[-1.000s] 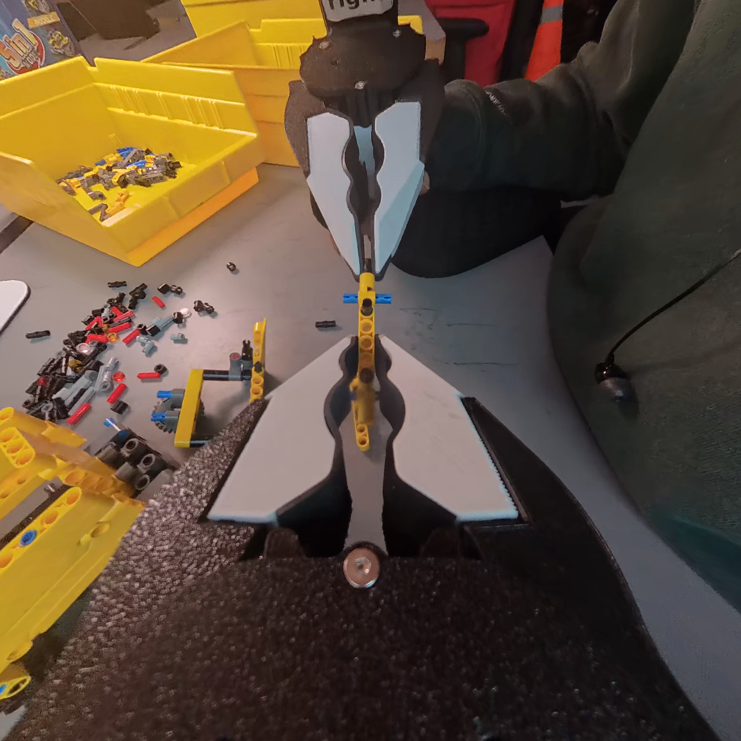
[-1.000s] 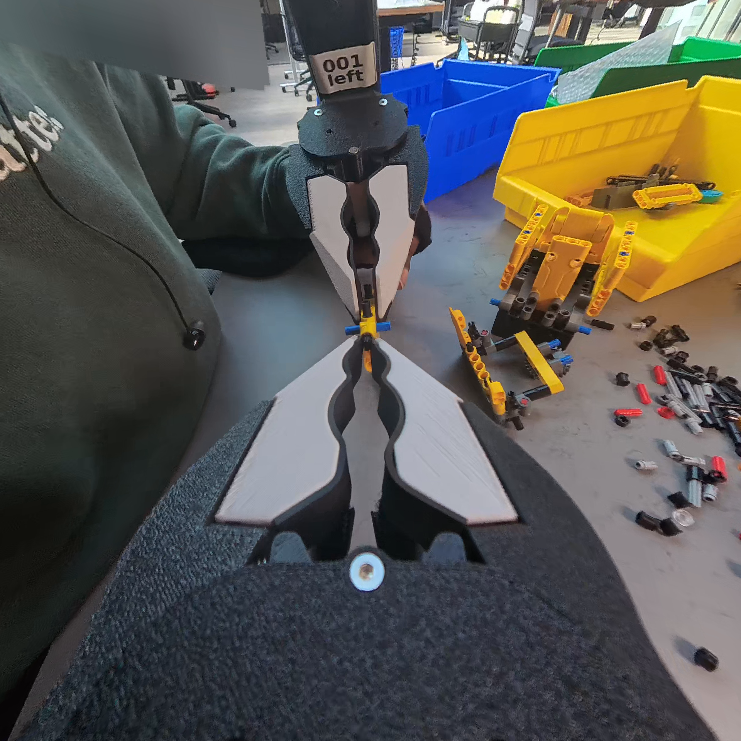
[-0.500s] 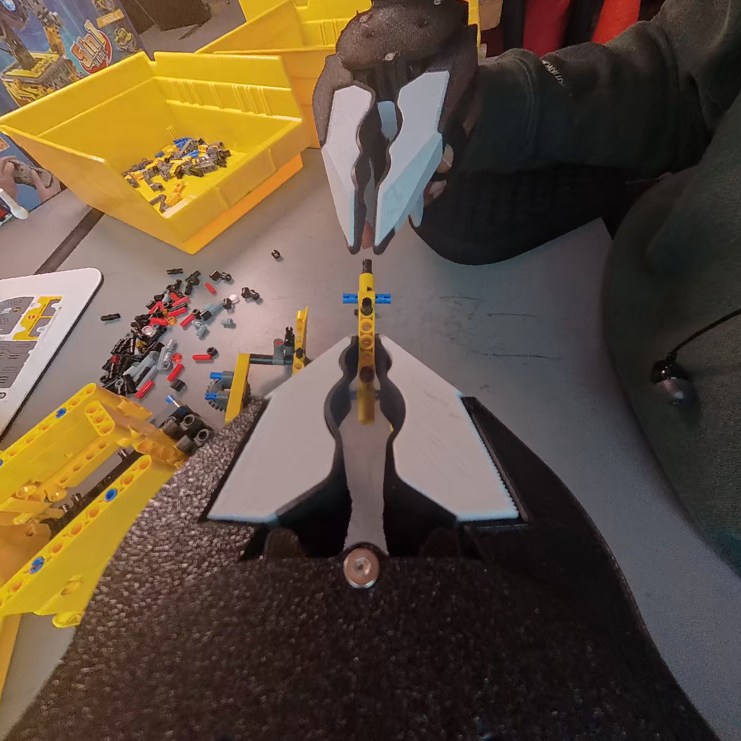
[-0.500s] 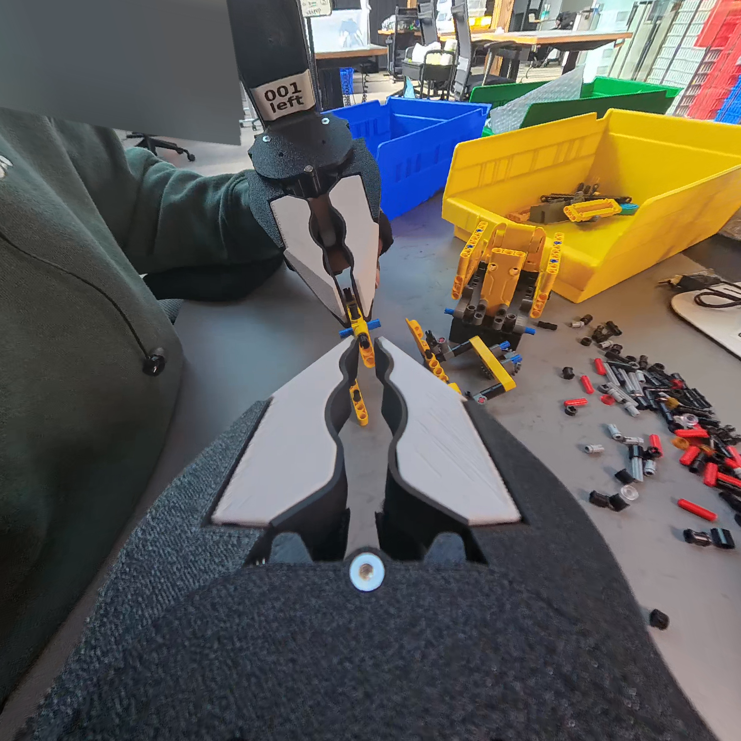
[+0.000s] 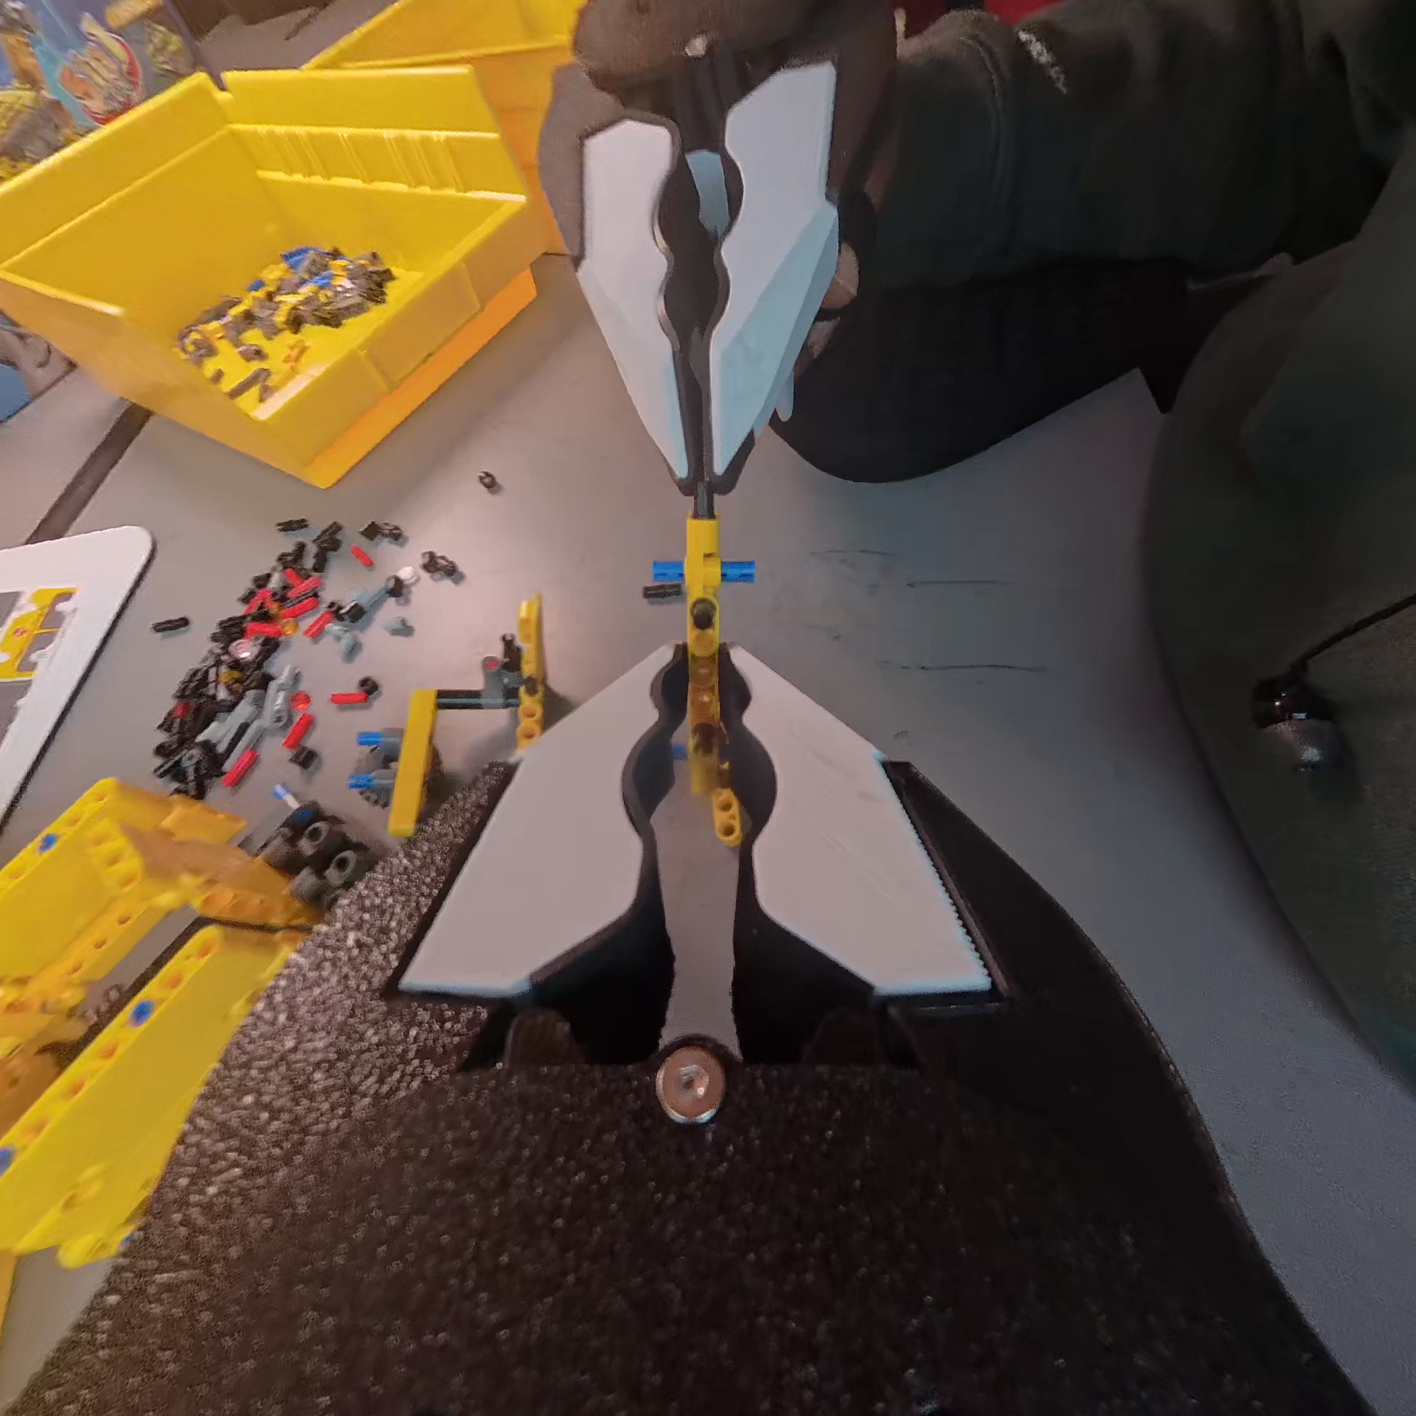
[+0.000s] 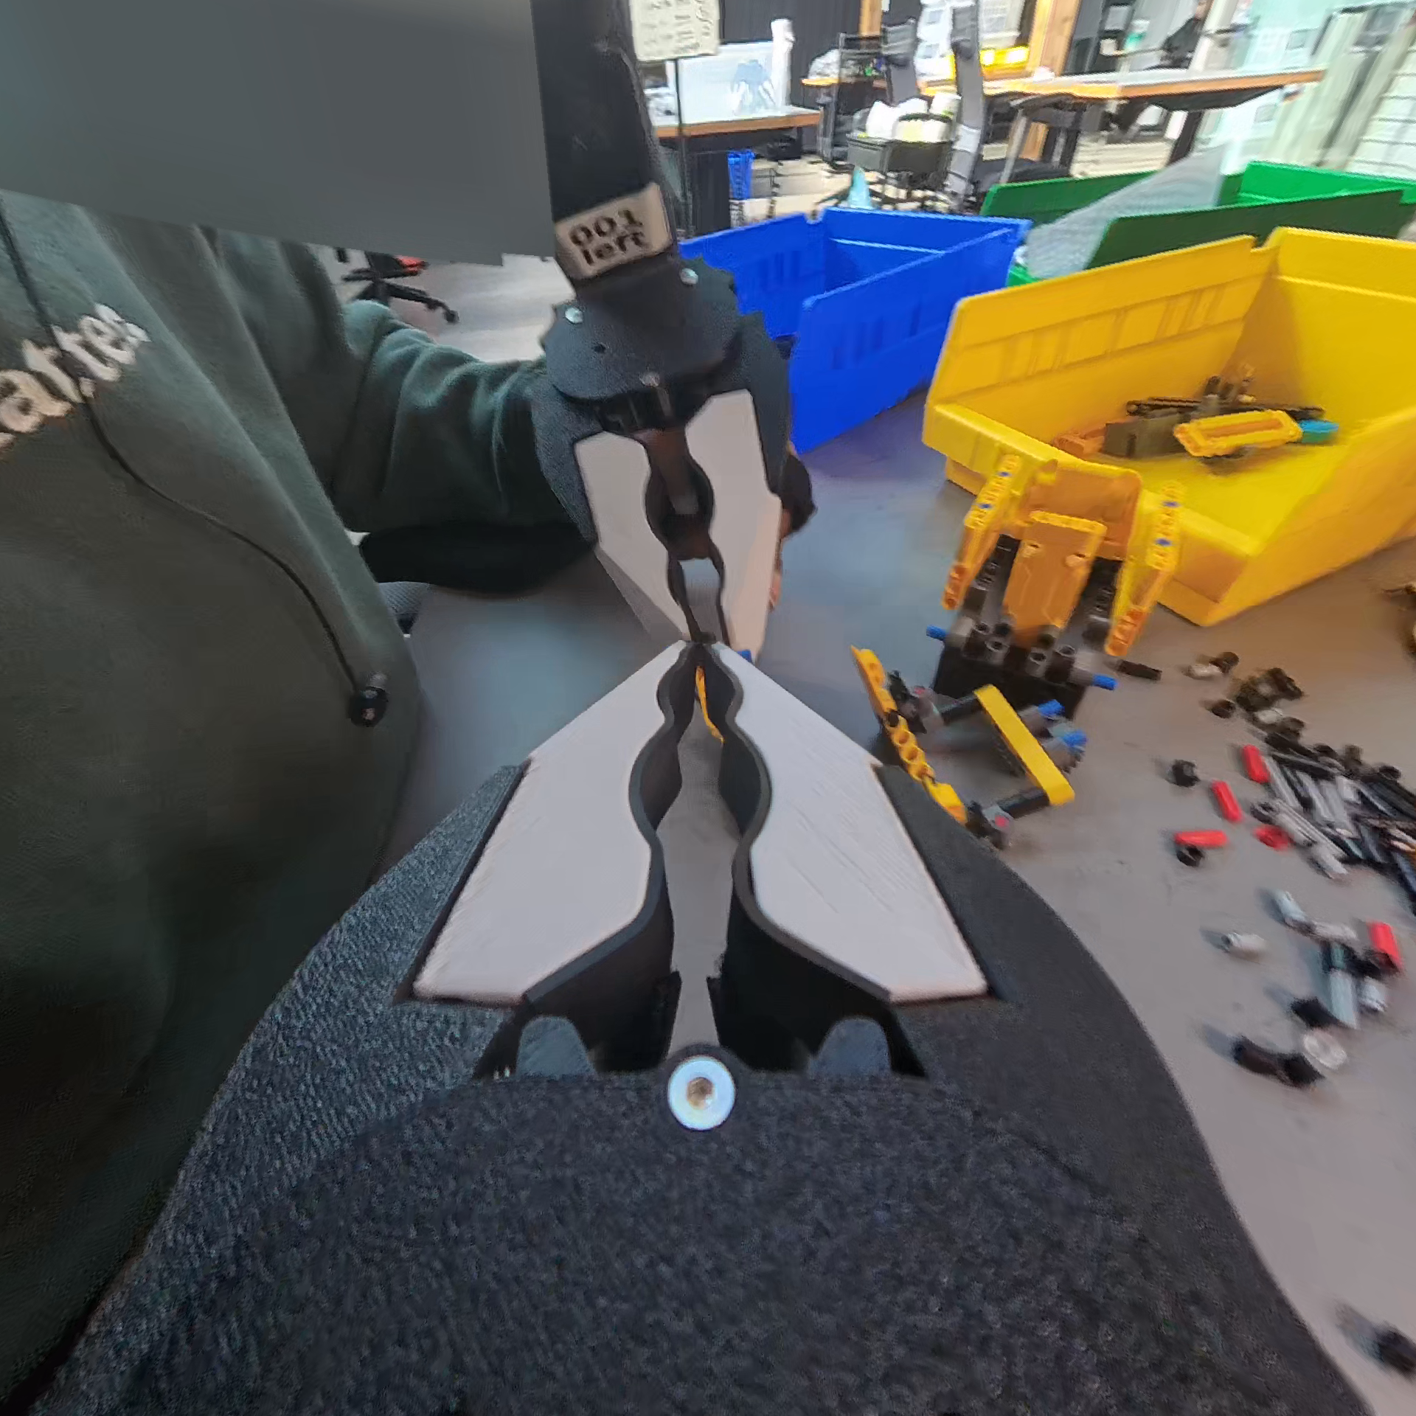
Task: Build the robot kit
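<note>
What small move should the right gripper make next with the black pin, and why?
Probably press straight along the yellow beam, toward the left gripper. The right gripper is shut on the black pin, lined up with the beam's end, and a bit of pin shows outside the beam.

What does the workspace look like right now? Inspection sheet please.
Surface: grey table, scuffed.
Job's things: yellow holed beam with a blue cross pin, held off the table.
Clutter: loose black, red and grey small parts; yellow frame subassembly; larger yellow model.
Grippers: left hand-held gripper shut on the beam; right hand-held gripper shut on a black peg at the beam's far end.
Cables: black cord on the person's green top.
Surroundings: yellow bin with parts, blue bin, green bin, desks behind.
</note>
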`<state>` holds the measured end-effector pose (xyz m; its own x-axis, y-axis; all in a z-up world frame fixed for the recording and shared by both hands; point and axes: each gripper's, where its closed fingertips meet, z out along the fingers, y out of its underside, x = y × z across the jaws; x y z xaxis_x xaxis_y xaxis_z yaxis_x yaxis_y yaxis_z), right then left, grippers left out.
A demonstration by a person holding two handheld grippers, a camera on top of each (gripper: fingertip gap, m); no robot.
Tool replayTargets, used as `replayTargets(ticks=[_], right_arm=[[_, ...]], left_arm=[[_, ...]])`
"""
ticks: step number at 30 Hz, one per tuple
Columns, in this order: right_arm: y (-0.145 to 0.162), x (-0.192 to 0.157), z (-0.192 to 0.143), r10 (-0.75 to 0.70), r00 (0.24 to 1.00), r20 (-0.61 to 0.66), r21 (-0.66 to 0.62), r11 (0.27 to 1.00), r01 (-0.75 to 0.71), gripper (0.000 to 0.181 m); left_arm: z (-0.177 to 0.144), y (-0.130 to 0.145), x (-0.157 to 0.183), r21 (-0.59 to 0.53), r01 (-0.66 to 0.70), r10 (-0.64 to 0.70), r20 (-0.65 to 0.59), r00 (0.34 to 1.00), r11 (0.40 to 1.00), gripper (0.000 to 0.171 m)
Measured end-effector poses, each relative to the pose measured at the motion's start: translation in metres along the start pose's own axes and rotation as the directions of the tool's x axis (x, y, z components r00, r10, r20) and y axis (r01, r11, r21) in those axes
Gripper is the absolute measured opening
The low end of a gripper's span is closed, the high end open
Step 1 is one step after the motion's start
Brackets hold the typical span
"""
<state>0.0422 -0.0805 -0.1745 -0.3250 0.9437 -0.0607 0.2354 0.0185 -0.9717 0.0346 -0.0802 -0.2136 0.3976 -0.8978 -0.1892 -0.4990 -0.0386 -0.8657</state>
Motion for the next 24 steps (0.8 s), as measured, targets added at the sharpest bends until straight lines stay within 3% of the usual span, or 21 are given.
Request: replayTargets(ticks=[1, 3, 5, 9, 13, 20, 22, 24], right_arm=[[-0.004, -0.012, 0.007, -0.011, 0.999, 0.047, 0.002, 1.000, 0.011, 0.000], [-0.011, -0.016, 0.015, -0.131, 0.991, -0.001, -0.032, 0.991, 0.131, 0.000], [-0.024, -0.004, -0.002, -0.095, 0.994, -0.051, 0.029, 0.995, 0.097, 0.000], [-0.010, 0.024, -0.028, -0.070, 0.984, -0.166, 0.028, 0.997, 0.076, 0.002], [0.017, 0.041, -0.025, -0.135, 0.963, -0.234, -0.137, 0.985, 0.105, 0.046], [0.021, 0.025, 0.013, -0.267, 0.944, -0.192, -0.195, 0.953, 0.230, 0.033], [0.017, 0.022, 0.022, -0.329, 0.924, -0.198, -0.194, 0.937, 0.292, 0.010], [0.019, 0.021, 0.020, -0.355, 0.916, -0.186, -0.211, 0.925, 0.315, 0.007]], left_arm=[[0.007, -0.002, 0.009, 0.003, -0.009, 0.009, -0.036, 0.999, 1.000, 0.006], [0.011, -0.013, 0.011, 0.035, -0.018, 0.020, -0.043, 0.999, 0.999, 0.006], [-0.001, -0.020, -0.006, 0.073, 0.026, -0.026, -0.010, 1.000, 0.997, 0.006], [-0.007, 0.012, -0.027, -0.073, 0.005, 0.003, 0.102, 0.995, 0.997, 0.006], [-0.005, 0.039, -0.038, -0.248, -0.056, 0.099, 0.164, 0.982, 0.967, 0.006], [0.004, 0.031, -0.027, -0.283, -0.121, 0.166, 0.143, 0.976, 0.952, 0.006], [0.004, 0.026, -0.024, -0.265, -0.133, 0.174, 0.138, 0.975, 0.955, 0.006], [-0.001, 0.023, -0.027, -0.235, -0.121, 0.159, 0.150, 0.976, 0.964, 0.007]])
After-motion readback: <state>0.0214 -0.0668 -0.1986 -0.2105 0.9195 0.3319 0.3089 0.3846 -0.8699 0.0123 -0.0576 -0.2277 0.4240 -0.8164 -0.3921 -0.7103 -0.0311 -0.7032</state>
